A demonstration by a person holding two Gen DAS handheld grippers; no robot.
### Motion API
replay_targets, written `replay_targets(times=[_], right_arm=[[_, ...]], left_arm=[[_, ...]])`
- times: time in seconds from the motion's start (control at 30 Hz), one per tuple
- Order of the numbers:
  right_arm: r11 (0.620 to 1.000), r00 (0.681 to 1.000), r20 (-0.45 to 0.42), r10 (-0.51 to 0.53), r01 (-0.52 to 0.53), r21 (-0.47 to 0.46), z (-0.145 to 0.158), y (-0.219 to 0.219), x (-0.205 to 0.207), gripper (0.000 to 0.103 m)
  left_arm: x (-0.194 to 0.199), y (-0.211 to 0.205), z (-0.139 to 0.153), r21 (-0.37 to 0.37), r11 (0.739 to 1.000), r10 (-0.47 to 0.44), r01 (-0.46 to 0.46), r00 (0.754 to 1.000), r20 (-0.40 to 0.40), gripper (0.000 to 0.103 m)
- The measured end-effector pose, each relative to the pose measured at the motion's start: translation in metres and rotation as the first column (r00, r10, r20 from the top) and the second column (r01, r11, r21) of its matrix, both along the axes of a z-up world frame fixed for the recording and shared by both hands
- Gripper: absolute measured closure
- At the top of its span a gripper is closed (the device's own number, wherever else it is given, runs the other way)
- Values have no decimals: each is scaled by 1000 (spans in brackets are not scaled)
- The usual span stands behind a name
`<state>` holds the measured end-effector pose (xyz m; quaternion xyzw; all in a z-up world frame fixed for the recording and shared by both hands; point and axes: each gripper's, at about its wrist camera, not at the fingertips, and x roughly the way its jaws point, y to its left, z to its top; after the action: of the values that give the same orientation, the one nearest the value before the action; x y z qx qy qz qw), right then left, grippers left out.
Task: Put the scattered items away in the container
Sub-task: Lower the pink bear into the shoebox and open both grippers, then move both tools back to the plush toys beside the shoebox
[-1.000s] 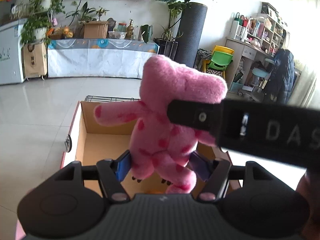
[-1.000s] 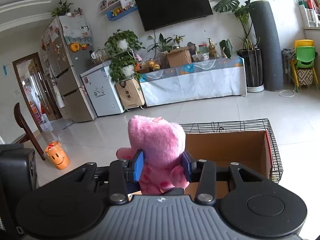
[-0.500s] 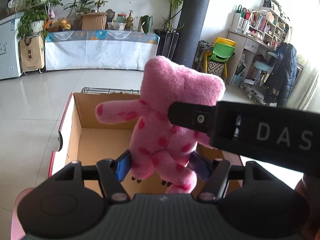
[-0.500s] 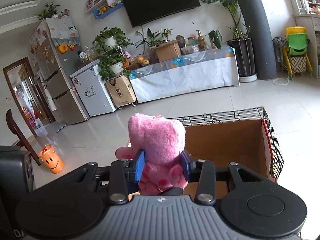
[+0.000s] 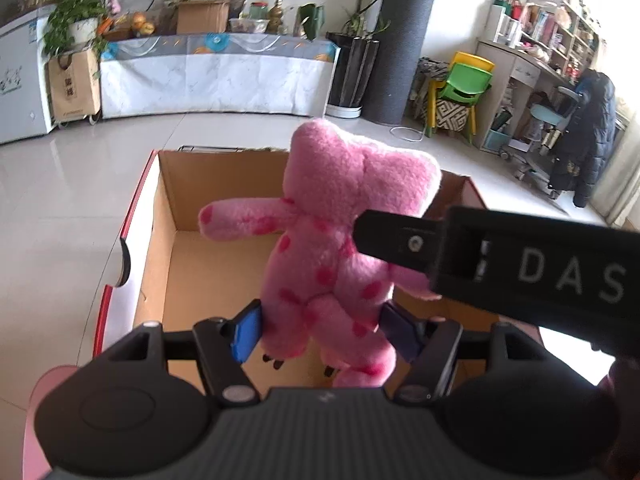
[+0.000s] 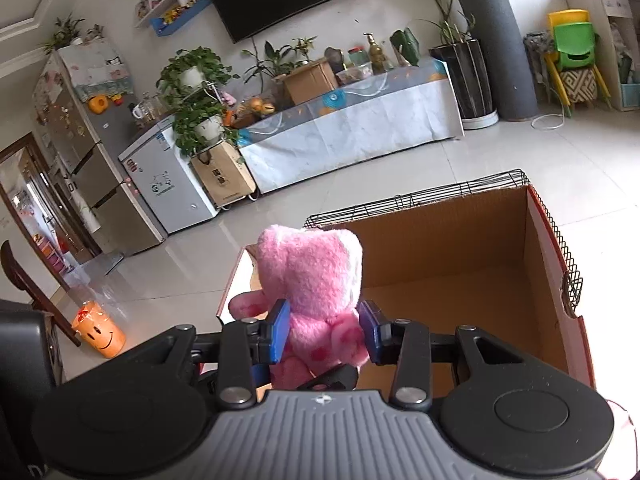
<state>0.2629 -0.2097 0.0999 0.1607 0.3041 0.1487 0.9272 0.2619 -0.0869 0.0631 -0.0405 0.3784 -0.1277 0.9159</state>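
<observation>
A pink plush toy (image 5: 340, 216) with darker pink spots hangs upright over an open cardboard box (image 5: 160, 240), and both grippers grip it. My left gripper (image 5: 322, 336) is shut on the toy's legs, its blue pads pressing from both sides. A black finger (image 5: 400, 240) of my right gripper crosses in from the right at the toy's body. In the right wrist view my right gripper (image 6: 324, 332) is shut on the plush toy (image 6: 312, 276) around its middle, above the near left corner of the box (image 6: 440, 240). The box's visible floor is bare.
A black wire cage (image 6: 420, 200) rims the box's far side. An orange smiley bucket (image 6: 98, 334) stands on the tiled floor to the left, by a dark chair leg (image 6: 36, 300). A cloth-covered low table (image 5: 216, 76), plants and a green chair (image 5: 460, 88) stand far back.
Both grippers have come down and forward with the plush toy. The box now looks larger and closer beneath it. Neither grip has changed.
</observation>
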Motion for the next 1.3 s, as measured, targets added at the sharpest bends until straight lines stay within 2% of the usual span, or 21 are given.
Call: replay_targets(times=[0.1, 0.2, 0.5, 0.6, 0.83, 0.97, 1.07, 1.3], right_arm=[[1000, 1000, -15, -27, 27, 3, -5, 1, 5, 63], [999, 998, -31, -47, 48, 12, -10, 0, 8, 63], [1000, 999, -31, -30, 30, -9, -11, 4, 10, 63], [999, 999, -29, -30, 30, -15, -10, 5, 9, 62], [999, 999, -52, -15, 14, -29, -13, 6, 7, 62], [999, 999, -46, -9, 7, -36, -9, 8, 0, 62], [999, 1000, -24, -1, 0, -39, 0, 9, -9, 62], [998, 1000, -14, 25, -26, -50, 11, 18, -38, 62]], left_arm=[[4, 5, -3, 4, 1000, 15, -15, 1000, -3, 38], [8, 10, -6, 2, 999, 38, -38, 999, -5, 33], [12, 19, -7, 1, 998, 66, -66, 997, -31, 33], [11, 24, -5, 3, 997, 76, -76, 997, -26, 25], [8, 26, -4, 31, 997, 66, -65, 997, -42, 25], [-2, 27, 2, 57, 997, 61, -59, 998, -29, 15], [-12, 31, 9, 47, 997, 66, -65, 998, -22, 11], [-41, 37, 20, 60, 996, 66, -65, 998, -19, 8]])
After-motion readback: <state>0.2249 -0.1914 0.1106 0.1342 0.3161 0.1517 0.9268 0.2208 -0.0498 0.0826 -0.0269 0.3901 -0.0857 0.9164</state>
